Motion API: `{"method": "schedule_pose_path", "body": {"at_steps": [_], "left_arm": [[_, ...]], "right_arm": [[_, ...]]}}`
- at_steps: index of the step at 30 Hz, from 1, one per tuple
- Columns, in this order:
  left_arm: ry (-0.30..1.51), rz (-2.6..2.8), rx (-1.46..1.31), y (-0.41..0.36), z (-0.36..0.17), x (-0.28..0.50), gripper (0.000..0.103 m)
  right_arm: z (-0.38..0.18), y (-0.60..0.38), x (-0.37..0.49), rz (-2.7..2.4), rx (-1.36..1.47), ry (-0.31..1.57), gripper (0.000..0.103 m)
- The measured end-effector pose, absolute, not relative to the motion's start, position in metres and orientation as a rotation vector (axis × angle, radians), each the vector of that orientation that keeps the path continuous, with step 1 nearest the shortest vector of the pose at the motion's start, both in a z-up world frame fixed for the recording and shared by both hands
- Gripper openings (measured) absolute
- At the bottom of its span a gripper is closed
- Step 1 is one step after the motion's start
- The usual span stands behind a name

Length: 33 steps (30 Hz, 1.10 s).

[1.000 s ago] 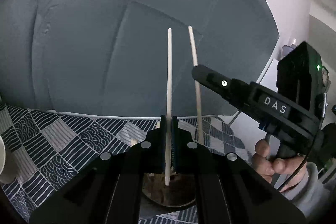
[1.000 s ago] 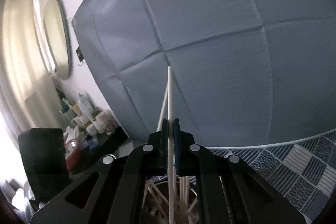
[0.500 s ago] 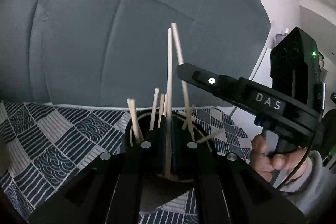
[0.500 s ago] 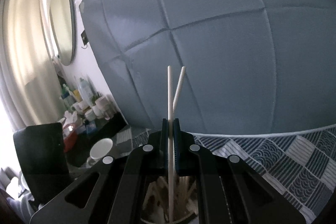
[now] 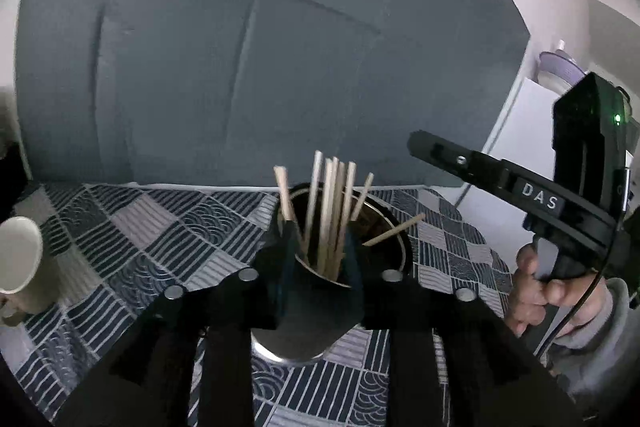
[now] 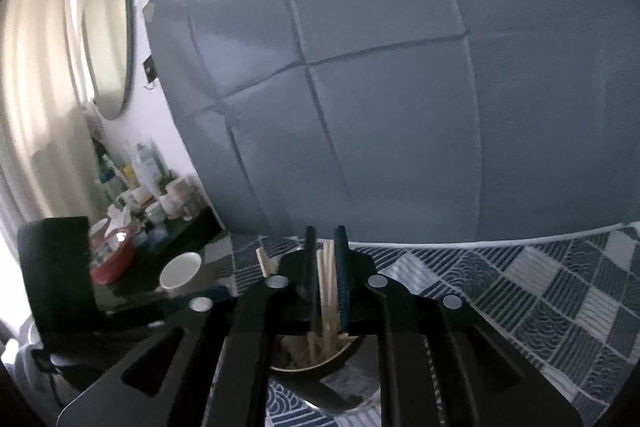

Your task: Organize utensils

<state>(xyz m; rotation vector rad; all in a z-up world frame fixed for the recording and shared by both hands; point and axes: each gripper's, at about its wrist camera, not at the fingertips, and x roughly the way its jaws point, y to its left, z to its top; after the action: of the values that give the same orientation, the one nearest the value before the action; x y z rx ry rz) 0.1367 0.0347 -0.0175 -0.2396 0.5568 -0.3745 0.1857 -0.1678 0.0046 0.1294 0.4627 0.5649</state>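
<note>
A dark round holder cup [image 5: 384, 239] stands on the patterned cloth and holds several wooden chopsticks [image 5: 328, 211]. My left gripper [image 5: 318, 231] is open just above the cup's near rim, the chopsticks standing between its fingers. My right gripper [image 6: 324, 251] is open too, over the same cup [image 6: 316, 363], with chopsticks [image 6: 326, 283] rising in the gap between its fingers. In the left wrist view the right gripper [image 5: 424, 147] reaches in from the right, a hand on its handle.
A blue-and-white patchwork cloth [image 5: 160, 227] covers the surface. A white mug [image 5: 20, 259] stands at the left; it also shows in the right wrist view [image 6: 182, 269]. A grey padded headboard [image 5: 280, 47] rises behind. A dresser with bottles [image 6: 136, 187] and a round mirror [image 6: 106, 39] are at the far left.
Both grippers opened and let go of their chopsticks, which dropped into the cup. Both grippers now sit lower, close over the cup.
</note>
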Motion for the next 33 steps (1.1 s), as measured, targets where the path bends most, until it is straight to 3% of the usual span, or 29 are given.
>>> {"method": "schedule_pose_path", "body": {"at_steps": [5,7,8,9,10,11,14,30,33], "left_arm": [[0.638,-0.314,-0.260,0.050,-0.004,0.134,0.050],[0.642,-0.275,-0.248,0.056,-0.001,0.133,0.068],[0.641,-0.253,-0.243,0.058,0.001,0.131,0.070],[0.638,-0.237,-0.242,0.060,0.003,0.129,0.075],[0.639,-0.225,-0.245,0.062,0.004,0.127,0.087],[0.652,-0.199,-0.249,0.064,0.004,0.125,0.092],[0.678,-0.144,-0.229,0.067,0.001,0.122,0.097],[0.798,0.033,-0.099,0.060,-0.039,0.088,0.097],[0.770,0.016,-0.095,0.055,-0.035,0.072,0.097]], "right_arm": [[0.021,-0.171,0.179,0.535,0.129,0.475,0.044],[0.025,-0.170,0.176,0.517,0.119,0.483,0.059],[0.026,-0.170,0.173,0.508,0.114,0.485,0.063],[0.026,-0.170,0.171,0.500,0.108,0.488,0.071],[0.026,-0.170,0.169,0.493,0.103,0.495,0.083],[0.025,-0.170,0.167,0.483,0.098,0.504,0.089],[0.020,-0.171,0.160,0.476,0.081,0.528,0.092],[-0.058,-0.203,0.127,0.364,0.069,0.789,0.095],[-0.056,-0.205,0.109,0.368,0.045,0.753,0.095]]}}
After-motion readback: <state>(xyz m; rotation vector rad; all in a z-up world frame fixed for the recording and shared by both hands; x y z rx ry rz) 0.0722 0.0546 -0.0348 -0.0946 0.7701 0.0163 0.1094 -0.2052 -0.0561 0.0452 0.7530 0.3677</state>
